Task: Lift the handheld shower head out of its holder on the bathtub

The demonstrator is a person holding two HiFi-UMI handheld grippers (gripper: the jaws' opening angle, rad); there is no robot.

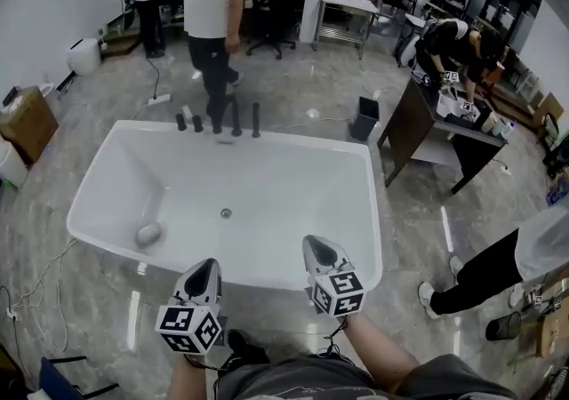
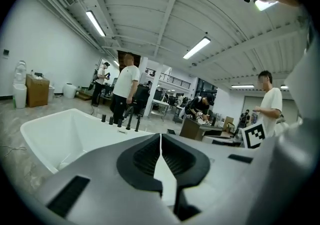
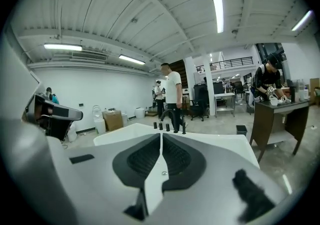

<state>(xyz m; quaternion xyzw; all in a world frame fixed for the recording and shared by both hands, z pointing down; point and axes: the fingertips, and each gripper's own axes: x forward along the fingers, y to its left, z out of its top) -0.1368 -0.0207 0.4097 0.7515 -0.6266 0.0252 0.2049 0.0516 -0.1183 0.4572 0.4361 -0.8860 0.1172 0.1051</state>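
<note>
Left tool [image 1: 206, 268] and right tool [image 1: 313, 247] are both pinched together and empty at the near rim of the glossy white bathtub [image 1: 107, 167]. The slim black stick-shaped shower head [image 1: 256, 120] stands upright on the far rim. It looks stiff, smooth and probably slippery, so I'd grab it mid-shaft.

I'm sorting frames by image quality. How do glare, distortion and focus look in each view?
Head view: sharp; light streaks glare on the glossy floor, and the bathtub rim bows from the wide lens. Left gripper view: strong fisheye with black corners; the ceiling light is bright. Right gripper view: the same fisheye and black corners; the tube light is overexposed.
</note>
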